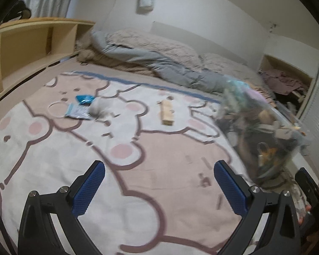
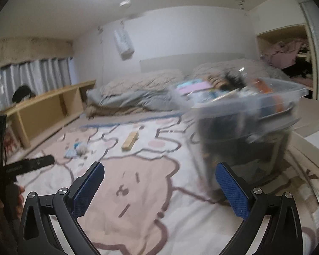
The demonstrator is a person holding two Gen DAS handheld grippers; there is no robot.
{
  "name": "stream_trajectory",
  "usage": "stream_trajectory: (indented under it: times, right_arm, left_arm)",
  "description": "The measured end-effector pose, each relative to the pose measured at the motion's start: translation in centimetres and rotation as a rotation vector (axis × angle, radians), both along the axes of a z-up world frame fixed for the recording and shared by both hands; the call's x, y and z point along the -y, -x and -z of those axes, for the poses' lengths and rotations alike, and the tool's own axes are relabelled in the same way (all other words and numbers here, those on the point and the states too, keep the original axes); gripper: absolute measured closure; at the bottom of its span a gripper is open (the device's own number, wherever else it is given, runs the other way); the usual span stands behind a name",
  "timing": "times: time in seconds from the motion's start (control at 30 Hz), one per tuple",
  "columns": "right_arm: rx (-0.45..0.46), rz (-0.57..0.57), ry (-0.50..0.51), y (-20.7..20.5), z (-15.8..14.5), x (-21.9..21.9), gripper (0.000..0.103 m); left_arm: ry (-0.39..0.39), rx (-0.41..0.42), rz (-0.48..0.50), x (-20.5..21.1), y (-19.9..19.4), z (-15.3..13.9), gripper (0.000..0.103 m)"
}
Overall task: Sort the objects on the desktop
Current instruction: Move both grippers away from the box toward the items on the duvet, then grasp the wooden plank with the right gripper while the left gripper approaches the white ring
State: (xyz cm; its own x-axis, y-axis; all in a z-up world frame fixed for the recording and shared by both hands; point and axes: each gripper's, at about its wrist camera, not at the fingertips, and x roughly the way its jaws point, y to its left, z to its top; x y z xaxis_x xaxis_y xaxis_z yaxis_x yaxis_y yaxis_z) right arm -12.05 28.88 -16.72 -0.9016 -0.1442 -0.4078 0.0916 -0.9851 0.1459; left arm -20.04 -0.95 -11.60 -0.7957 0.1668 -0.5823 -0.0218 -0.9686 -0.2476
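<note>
Over the cartoon blanket (image 1: 151, 148) both my tongs hang empty: left gripper (image 1: 159, 188) and right gripper (image 2: 160, 189) each spread wide. Clear bin (image 2: 263, 106), full and blurred, sits right. Wooden block (image 1: 167, 113) lies mid-blanket, apart from packets (image 1: 80, 108) and grey fluff (image 1: 97, 108).

No text or label can be read anywhere.
</note>
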Motion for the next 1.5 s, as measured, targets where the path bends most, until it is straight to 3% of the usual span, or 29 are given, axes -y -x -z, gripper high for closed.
stream_trajectory:
  times: [0.27, 0.43, 0.63, 0.7, 0.77, 0.97, 1.23, 1.37, 1.5]
  right_arm:
    - [0.100, -0.059, -0.007, 1.9, 2.2, 3.1, 0.000]
    - [0.168, -0.086, 0.004, 2.8, 3.4, 4.3, 0.000]
    - [0.226, -0.119, 0.013, 3.8, 4.5, 5.9, 0.000]
    - [0.250, -0.133, 0.019, 4.2, 4.9, 6.4, 0.000]
    - [0.277, -0.144, 0.032, 4.6, 5.2, 6.9, 0.000]
    - [0.338, -0.179, 0.089, 5.4, 6.0, 7.9, 0.000]
    - [0.356, -0.207, 0.081, 7.3, 6.0, 8.9, 0.000]
    - [0.347, -0.196, 0.079, 9.8, 5.7, 9.3, 0.000]
    - [0.353, -0.201, 0.094, 12.9, 5.3, 9.9, 0.000]
  left_arm:
    - [-0.009, 0.044, -0.070, 4.0, 3.0, 2.2, 0.001]
    - [-0.096, 0.078, -0.066, 6.6, 5.6, 3.2, 0.003]
    - [-0.107, 0.076, -0.116, 10.0, 8.5, 3.4, 0.015]
    - [-0.112, 0.075, -0.129, 11.3, 9.6, 3.5, 0.021]
    - [-0.125, 0.090, -0.127, 12.6, 10.8, 3.8, 0.036]
    - [-0.121, 0.118, -0.147, 15.2, 13.2, 5.0, 0.051]
    - [-0.055, 0.091, -0.257, 18.6, 15.3, 5.5, 0.051]
    - [0.006, 0.067, -0.415, 20.8, 15.0, 6.3, 0.051]
    - [-0.050, 0.125, -0.471, 23.3, 15.7, 7.9, 0.051]
